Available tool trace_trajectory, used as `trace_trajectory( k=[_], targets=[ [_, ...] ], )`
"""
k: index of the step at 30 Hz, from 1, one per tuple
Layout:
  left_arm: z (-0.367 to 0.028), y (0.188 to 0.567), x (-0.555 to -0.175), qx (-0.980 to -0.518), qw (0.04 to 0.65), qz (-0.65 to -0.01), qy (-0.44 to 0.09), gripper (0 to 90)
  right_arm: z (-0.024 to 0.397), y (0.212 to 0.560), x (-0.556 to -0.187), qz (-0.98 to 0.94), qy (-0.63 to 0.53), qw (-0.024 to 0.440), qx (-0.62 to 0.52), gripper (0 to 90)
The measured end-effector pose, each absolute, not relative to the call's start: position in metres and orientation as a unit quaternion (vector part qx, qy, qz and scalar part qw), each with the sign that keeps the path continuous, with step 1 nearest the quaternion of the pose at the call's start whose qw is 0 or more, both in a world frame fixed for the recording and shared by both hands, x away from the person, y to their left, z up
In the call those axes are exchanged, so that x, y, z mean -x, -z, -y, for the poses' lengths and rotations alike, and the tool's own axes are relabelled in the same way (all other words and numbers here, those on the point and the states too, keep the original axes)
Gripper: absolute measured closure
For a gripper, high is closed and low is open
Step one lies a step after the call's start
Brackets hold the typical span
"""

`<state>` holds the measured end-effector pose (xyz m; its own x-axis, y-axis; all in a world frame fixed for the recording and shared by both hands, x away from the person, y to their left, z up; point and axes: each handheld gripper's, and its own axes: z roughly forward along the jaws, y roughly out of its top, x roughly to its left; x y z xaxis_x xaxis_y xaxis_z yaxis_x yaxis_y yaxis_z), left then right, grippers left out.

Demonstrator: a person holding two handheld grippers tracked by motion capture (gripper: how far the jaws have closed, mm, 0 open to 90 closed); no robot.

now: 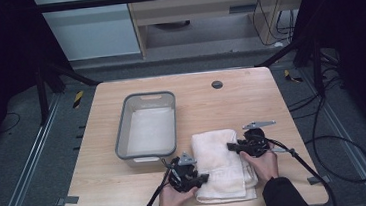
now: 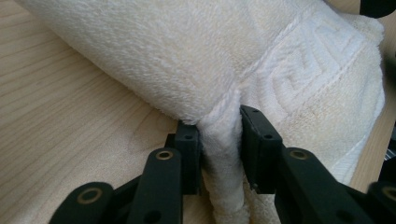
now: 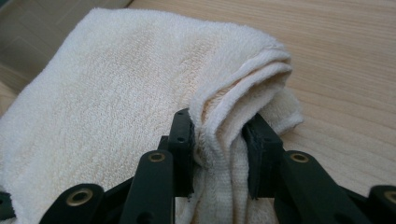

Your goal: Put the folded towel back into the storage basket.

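Observation:
A folded cream towel [image 1: 221,162] lies on the wooden table [image 1: 241,103] near its front edge. My left gripper [image 1: 201,178] comes at the towel's left edge, and its jaws are shut on a bunched fold of the towel [image 2: 219,140]. My right gripper [image 1: 234,146] meets the towel's right edge. It is shut on several pinched layers of the towel [image 3: 219,135]. A hand holds each gripper from below. The towel's patterned border [image 2: 308,60] lies beyond the left jaws.
A grey plastic bin [image 1: 148,128] with a pale lining stands on the table just left of the towel. A small dark round grommet [image 1: 217,84] sits near the table's far edge. Cables [image 1: 325,141] trail off the table's right side.

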<state>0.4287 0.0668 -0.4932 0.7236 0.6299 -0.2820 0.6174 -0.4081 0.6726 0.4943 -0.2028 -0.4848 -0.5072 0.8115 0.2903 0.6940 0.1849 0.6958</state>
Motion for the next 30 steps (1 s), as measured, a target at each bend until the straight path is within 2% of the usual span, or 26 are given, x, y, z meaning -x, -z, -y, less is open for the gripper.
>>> trace_trajectory(
  k=[8,30],
  targets=[
    [-0.069,0.488,-0.424,-0.837,0.409,-0.363,-0.017,73.7,0.203,0.470,-0.487,-0.765,-0.422,0.091,-0.477,68.2],
    [-0.075,0.455,-0.414,-0.823,0.459,-0.332,-0.052,74.3,0.210,0.427,-0.467,-0.744,-0.471,0.129,-0.456,68.8]
  ],
)
